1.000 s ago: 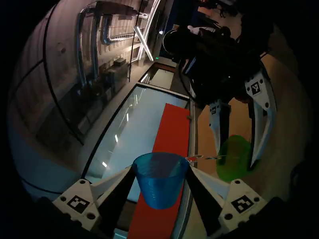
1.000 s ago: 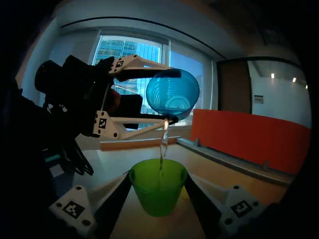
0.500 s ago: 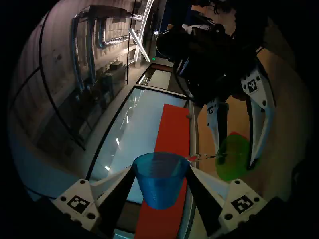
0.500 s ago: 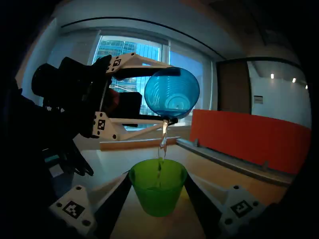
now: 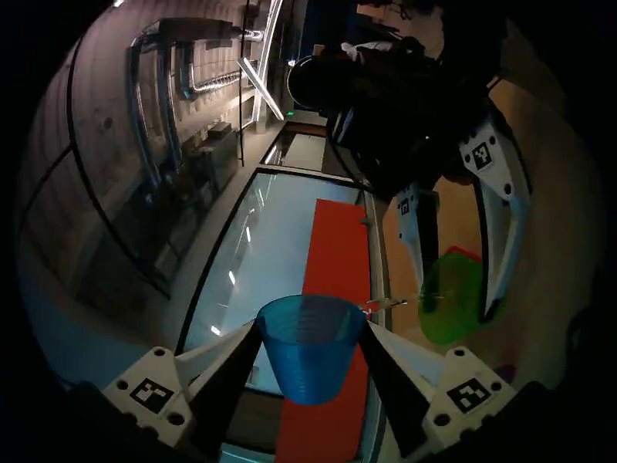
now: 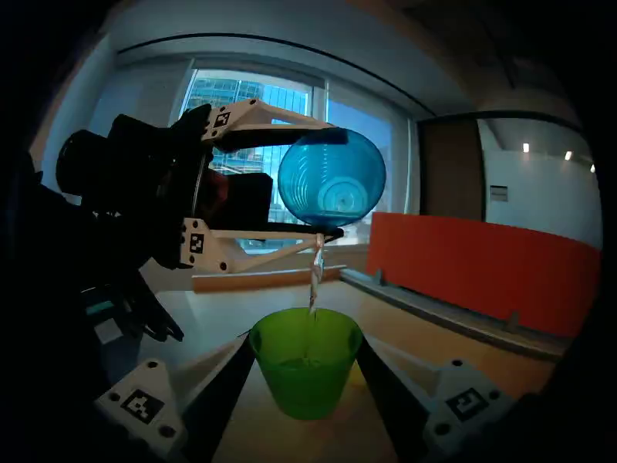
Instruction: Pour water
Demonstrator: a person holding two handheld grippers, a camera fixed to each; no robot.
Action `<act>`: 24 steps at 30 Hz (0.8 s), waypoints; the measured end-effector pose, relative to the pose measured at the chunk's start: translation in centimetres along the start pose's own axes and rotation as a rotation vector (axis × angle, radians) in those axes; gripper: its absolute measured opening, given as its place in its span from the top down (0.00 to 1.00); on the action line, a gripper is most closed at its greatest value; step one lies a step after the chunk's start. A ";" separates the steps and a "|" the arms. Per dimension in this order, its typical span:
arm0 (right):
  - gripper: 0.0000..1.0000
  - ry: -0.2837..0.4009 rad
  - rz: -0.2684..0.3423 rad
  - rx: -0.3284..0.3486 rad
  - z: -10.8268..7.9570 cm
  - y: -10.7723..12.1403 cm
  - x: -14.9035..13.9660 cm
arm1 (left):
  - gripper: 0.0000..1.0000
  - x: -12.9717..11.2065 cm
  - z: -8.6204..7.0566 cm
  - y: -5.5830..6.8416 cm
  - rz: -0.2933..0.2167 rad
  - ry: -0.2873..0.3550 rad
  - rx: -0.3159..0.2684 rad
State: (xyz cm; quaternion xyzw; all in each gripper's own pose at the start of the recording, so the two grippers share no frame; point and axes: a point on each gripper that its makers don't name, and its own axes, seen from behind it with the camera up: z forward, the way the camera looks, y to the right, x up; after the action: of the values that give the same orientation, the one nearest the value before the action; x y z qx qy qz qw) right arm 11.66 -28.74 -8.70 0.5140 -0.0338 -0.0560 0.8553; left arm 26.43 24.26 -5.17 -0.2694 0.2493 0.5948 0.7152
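Two cups: the left hand-held gripper (image 5: pixel 308 339) clamps the blue cup (image 6: pixel 332 179) tipped sideways, water (image 6: pixel 315 278) streaming from its rim into the upright green cup (image 6: pixel 305 370), which the right hand-held gripper (image 6: pixel 305 347) grasps over the worktop (image 6: pixel 401 324).

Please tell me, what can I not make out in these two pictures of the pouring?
1. Water left in the blue cup: in the left gripper view, its own wall hides the inside.
2. Water level in the green cup: in the right gripper view, the tinted wall blurs it.
3. Whether the green cup stands on the table: in the right gripper view, no contact under its base can be seen.
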 end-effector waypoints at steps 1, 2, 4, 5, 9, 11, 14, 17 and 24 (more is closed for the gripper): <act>0.09 0.000 0.000 0.000 0.0 0.0 0.0 | 0.13 0.0 0.0 0.0 0.005 0.000 0.000; 0.09 0.000 0.000 0.000 0.0 0.0 -0.1 | 0.13 0.0 0.0 0.0 0.010 -0.001 0.001; 0.09 0.000 -0.001 -0.002 0.0 0.0 -0.1 | 0.13 0.0 0.1 0.0 0.021 -0.001 0.002; 0.09 -0.001 -0.001 -0.002 0.0 0.1 -0.1 | 0.13 0.0 0.1 0.0 0.027 -0.001 0.003; 0.09 0.003 -0.003 -0.005 -0.1 0.1 0.0 | 0.13 0.2 0.2 -0.2 0.050 0.000 0.007; 0.09 0.004 -0.002 -0.005 -0.1 0.1 0.1 | 0.13 0.3 0.2 -0.3 0.061 0.001 0.010; 0.09 0.007 -0.001 -0.007 -0.2 0.1 0.1 | 0.13 0.5 0.2 -0.5 0.080 0.001 0.014; 0.09 0.008 -0.002 -0.008 -0.2 0.1 0.1 | 0.13 0.7 0.1 -0.6 0.103 0.000 0.017; 0.09 0.014 -0.003 -0.011 -0.1 0.0 0.3 | 0.13 1.3 -0.1 -0.2 0.151 0.001 0.019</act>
State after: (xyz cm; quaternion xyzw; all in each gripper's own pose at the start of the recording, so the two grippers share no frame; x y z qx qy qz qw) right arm 11.94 -28.65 -8.72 0.5095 -0.0267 -0.0540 0.8583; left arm 26.85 25.10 -6.05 -0.2433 0.2751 0.6445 0.6707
